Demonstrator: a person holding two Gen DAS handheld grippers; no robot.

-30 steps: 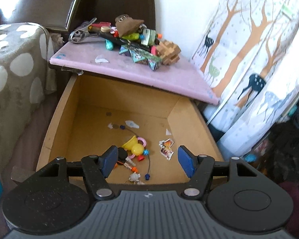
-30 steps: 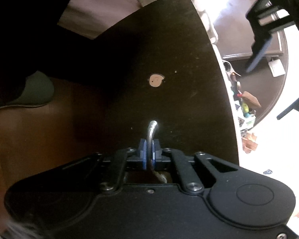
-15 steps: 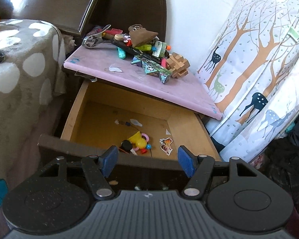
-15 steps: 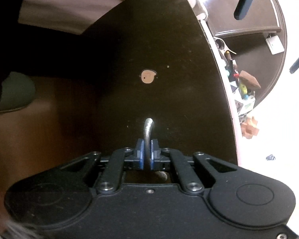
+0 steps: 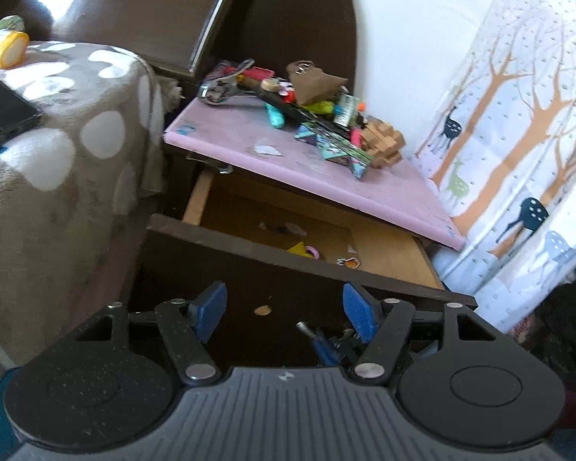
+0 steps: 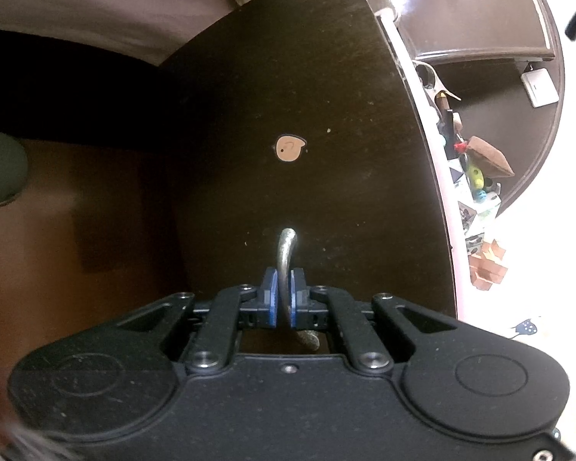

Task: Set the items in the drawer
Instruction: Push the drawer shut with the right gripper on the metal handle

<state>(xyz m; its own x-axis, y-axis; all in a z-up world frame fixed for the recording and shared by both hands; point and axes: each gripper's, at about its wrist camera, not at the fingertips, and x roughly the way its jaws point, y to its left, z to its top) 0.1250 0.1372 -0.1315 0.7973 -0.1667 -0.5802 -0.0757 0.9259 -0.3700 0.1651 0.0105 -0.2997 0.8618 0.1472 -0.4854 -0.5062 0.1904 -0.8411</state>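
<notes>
Beside the spotted blanket (image 5: 69,146), the nightstand drawer (image 5: 288,265) has slid partway shut. Right gripper (image 6: 283,301) clamps its metal handle (image 6: 286,257); left gripper (image 5: 284,309) hangs spread, empty. Toys (image 5: 307,111) remain on the pink top (image 5: 249,142), a few inside, suggesting closing is premature.

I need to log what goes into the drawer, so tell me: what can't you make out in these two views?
- Left wrist view: the drawer floor's front part is hidden by its dark front panel.
- Left wrist view: the pile on the pink top is blurred and overlapping.
- Right wrist view: the handle, clamped in the right gripper, is hidden at its lower end.
</notes>
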